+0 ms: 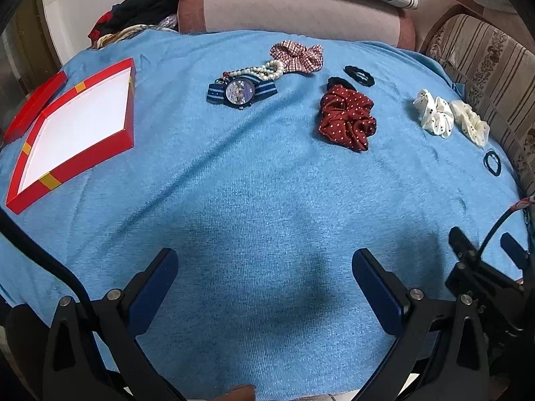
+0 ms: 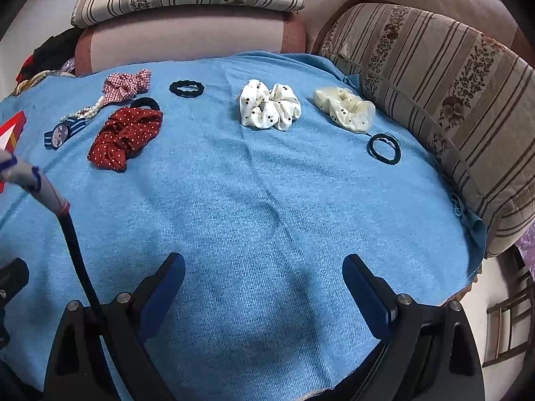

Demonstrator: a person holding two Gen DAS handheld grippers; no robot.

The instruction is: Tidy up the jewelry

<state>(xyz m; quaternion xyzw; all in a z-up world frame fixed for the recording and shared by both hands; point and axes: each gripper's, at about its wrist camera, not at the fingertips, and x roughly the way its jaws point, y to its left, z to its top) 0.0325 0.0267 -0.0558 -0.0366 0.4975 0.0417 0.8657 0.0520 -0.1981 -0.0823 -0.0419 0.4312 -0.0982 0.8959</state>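
Observation:
An open red box with a white inside lies at the far left on the blue cloth; its red lid lies beside it. A blue-strapped watch, a pearl strand, a checked scrunchie, a red dotted scrunchie, two white scrunchies and black hair ties lie farther back. My left gripper is open and empty above the near cloth. My right gripper is open and empty too; it also shows in the left wrist view.
Striped cushions border the cloth on the right and a pink sofa back lies behind. Dark clothes are piled at the back left. A black cable crosses the right wrist view's left side.

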